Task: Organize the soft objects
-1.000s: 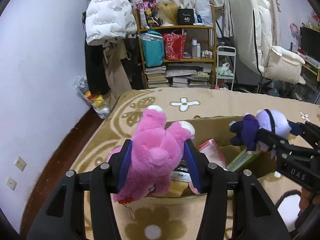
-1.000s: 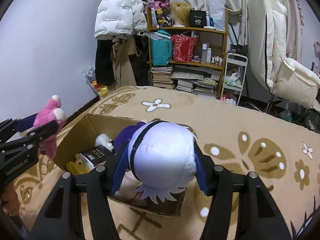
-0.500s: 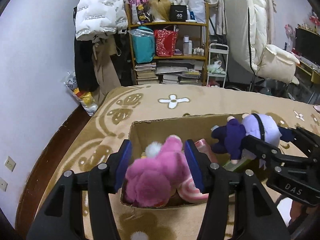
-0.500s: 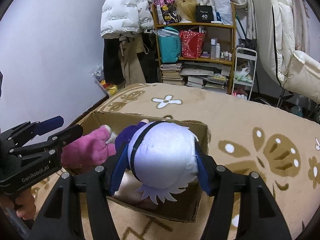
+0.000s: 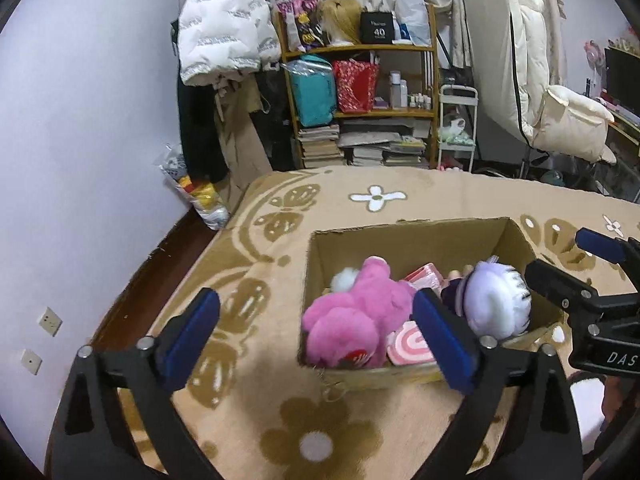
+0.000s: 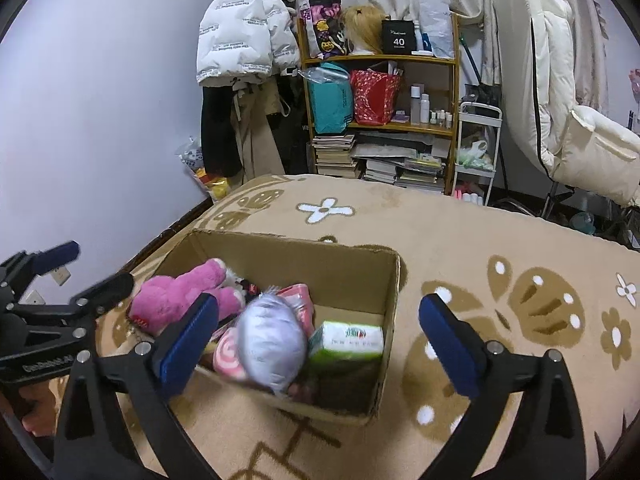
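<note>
Beige carpet (image 5: 400, 420) with a brown flower pattern carries an open cardboard box (image 5: 404, 236). My left gripper (image 5: 316, 336) has its jaws spread wide and holds nothing; it hovers over the box's near left corner. My right gripper (image 6: 316, 340) is likewise spread wide and empty, above the box's near edge. Inside the box, the pink plush (image 5: 356, 312) lies at the left side and the lavender-haired doll (image 5: 494, 304) lies beside it (blurred in the right wrist view). A pink swirl cushion (image 5: 410, 346) sits between them. A green-and-white carton (image 6: 348, 340) stands at the box's right side.
</note>
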